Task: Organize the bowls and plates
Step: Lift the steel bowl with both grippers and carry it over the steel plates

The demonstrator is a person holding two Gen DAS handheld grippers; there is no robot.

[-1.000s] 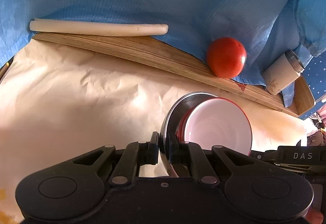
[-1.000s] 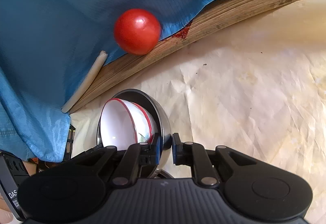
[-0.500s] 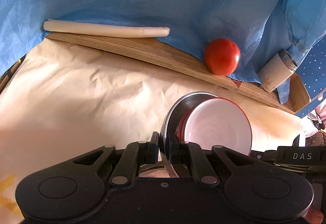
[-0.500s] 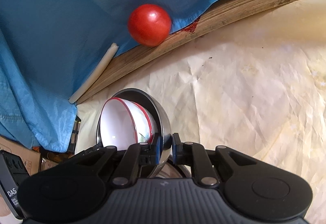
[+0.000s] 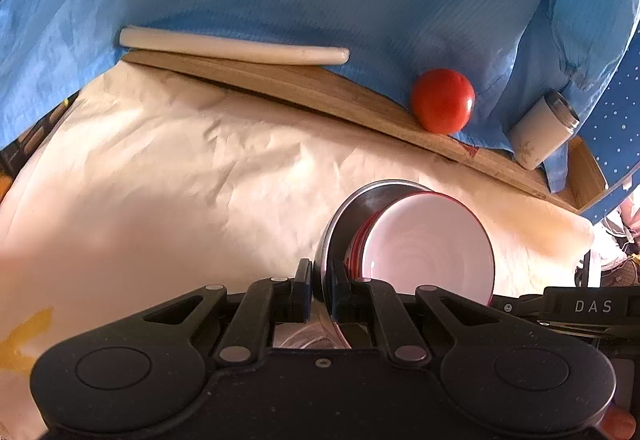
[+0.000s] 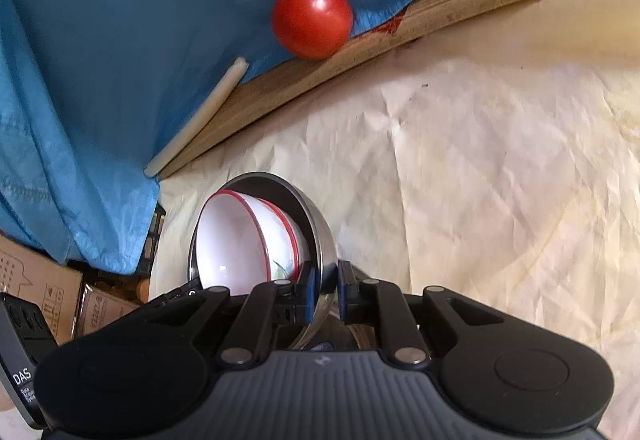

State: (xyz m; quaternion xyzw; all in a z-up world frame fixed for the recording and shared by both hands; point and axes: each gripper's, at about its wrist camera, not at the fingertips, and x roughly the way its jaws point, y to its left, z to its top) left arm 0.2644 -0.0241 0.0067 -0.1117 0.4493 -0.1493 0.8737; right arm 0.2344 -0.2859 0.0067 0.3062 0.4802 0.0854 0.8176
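Above the paper-covered counter (image 5: pixel 168 176), the left gripper (image 5: pixel 319 290) and right gripper (image 6: pixel 324 292) each clamp the steel bowl (image 5: pixel 340 224) rim, white red-rimmed bowls (image 5: pixel 428 244) nested inside. Mid-carry, it seems; next comes a level set-down.

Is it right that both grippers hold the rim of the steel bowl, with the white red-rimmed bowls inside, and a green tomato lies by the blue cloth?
Not quite: the tomato is red, as the right wrist view shows. The rest holds: the left gripper and right gripper clamp the steel bowl rim, white red-rimmed bowls inside, tomato by the blue cloth.

Bright warm sunlight, fisheye-warped edges, slight blur
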